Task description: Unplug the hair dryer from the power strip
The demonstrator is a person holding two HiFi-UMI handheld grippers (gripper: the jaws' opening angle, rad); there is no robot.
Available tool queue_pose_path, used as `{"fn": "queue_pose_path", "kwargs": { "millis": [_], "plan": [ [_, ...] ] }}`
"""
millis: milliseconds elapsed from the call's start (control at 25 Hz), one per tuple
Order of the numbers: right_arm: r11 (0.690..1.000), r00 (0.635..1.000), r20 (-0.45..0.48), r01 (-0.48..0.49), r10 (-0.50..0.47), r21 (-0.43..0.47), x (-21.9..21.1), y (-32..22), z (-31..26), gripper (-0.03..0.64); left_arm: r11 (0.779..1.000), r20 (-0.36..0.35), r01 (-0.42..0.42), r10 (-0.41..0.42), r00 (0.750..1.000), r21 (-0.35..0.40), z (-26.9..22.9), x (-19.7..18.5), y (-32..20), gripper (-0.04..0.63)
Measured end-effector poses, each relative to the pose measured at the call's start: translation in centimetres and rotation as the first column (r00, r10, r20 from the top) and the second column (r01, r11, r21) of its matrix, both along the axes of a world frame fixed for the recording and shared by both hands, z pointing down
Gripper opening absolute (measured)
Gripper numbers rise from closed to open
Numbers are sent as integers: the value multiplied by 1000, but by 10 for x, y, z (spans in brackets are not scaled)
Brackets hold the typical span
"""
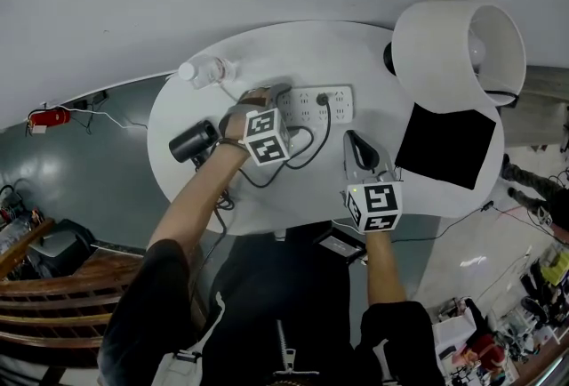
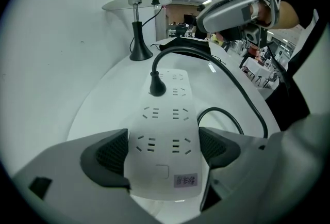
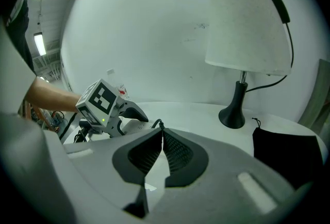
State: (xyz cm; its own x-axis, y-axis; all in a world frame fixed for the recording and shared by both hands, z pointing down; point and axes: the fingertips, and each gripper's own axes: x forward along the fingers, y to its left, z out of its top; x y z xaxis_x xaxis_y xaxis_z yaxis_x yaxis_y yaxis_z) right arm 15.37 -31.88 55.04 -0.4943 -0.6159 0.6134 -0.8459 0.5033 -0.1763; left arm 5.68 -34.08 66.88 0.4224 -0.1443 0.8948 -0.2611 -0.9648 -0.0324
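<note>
A white power strip [image 1: 318, 104] lies on the round white table [image 1: 213, 197], with one black plug [image 1: 322, 98] in it. The plug's black cord [image 1: 307, 153] loops toward the black hair dryer [image 1: 194, 142] at the table's left. My left gripper [image 1: 283, 100] straddles the strip's left end. In the left gripper view both pads [image 2: 111, 153] sit flush against the sides of the strip [image 2: 165, 125], and the plug [image 2: 157, 86] stands further along it. My right gripper [image 1: 353, 141] is shut and empty, to the right of the strip with its closed jaws [image 3: 163, 135] aimed at it.
A white-shaded lamp [image 1: 458, 51] stands at the table's back right, with a black pouch [image 1: 444, 146] in front of it. A clear water bottle [image 1: 203, 70] lies at the back left. The table's front edge is close to the person's body.
</note>
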Motion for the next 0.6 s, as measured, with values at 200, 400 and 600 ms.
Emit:
{"fn": "queue_pose_path", "kwargs": {
  "millis": [200, 400, 600],
  "plan": [
    [1000, 1000, -11, 9, -9, -12, 5, -8, 9, 6, 1000, 118, -25, 27, 993, -19, 5, 1, 0, 407],
    [999, 999, -12, 33, -34, -21, 3, -16, 16, 6, 999, 141, -28, 31, 990, -23, 7, 1, 1, 407],
    [993, 993, -33, 114, -113, 11, -5, -19, 23, 8, 1000, 123, -26, 27, 992, -15, 6, 1, 1, 405]
  ]
}}
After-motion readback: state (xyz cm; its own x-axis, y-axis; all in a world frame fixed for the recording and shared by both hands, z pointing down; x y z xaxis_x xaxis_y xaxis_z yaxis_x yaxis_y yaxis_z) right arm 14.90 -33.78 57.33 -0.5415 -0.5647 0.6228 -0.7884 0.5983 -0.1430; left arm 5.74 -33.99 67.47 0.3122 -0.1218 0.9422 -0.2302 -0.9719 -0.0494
